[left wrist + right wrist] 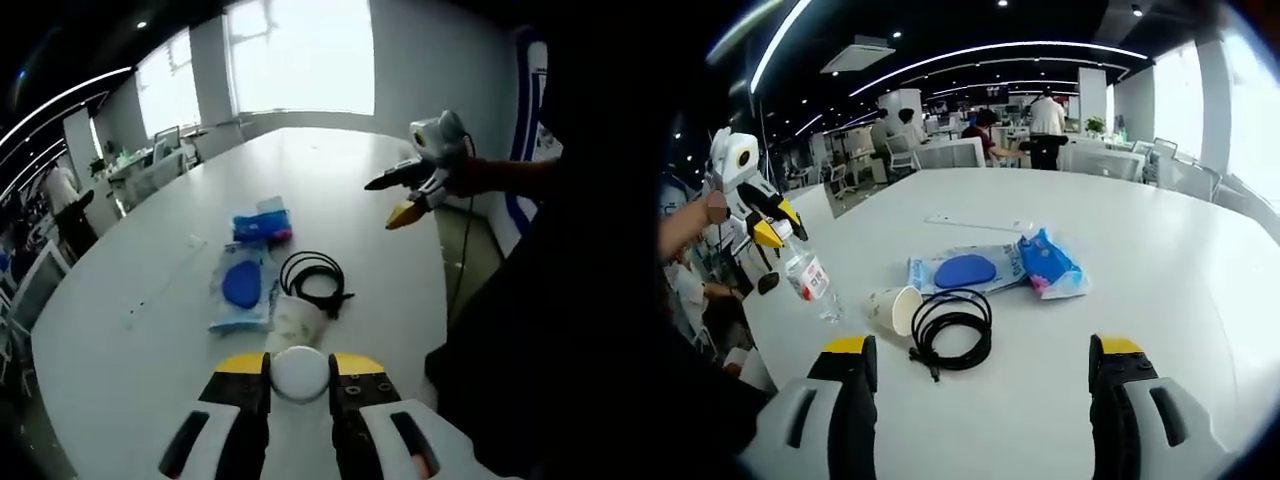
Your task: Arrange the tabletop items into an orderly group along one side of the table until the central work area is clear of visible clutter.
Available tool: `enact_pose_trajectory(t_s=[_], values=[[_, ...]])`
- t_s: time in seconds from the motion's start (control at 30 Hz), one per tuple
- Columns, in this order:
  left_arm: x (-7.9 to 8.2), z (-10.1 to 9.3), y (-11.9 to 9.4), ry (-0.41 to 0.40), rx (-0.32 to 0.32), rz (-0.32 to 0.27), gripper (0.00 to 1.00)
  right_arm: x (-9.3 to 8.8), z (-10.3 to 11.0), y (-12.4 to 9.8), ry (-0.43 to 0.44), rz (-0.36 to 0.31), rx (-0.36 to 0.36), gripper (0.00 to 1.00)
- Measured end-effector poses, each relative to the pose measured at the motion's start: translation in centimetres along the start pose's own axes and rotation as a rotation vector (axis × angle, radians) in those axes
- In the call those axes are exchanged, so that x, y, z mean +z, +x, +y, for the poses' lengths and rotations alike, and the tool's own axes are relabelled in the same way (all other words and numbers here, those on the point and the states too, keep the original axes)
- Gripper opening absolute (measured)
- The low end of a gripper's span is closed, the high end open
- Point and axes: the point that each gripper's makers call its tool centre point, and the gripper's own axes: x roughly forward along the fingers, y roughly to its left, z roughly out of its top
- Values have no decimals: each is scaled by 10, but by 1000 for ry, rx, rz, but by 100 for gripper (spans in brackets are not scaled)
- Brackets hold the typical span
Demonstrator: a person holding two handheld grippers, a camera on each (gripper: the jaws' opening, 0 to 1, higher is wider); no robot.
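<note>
While the left gripper [300,378] pinches one clear bottle [812,279] by its white cap, bottom end down near the table [1160,270], the right gripper [980,372] is spread wide; one paper cup [894,309] lies sideways, mouth toward one coiled black cable [953,329], beside two blue packets [1010,267]

Left gripper [300,380] pinches a white bottle cap; bottle body hidden under the jaws there. Paper cup [292,322] partly blocked by that cap. Print on the blue packet [1048,266] and bottle [811,280] label too small to read. Far people blurred.
</note>
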Motion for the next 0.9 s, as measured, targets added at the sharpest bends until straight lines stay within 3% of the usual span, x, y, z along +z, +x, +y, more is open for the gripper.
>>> enact_pose_trajectory(t_s=[0.4, 0.9], values=[[6, 44, -9, 36, 19, 13, 19, 18, -4, 1, -19, -18, -3, 85], [-4, 99, 1, 79, 4, 81, 18, 30, -13, 4, -5, -31, -46, 86]])
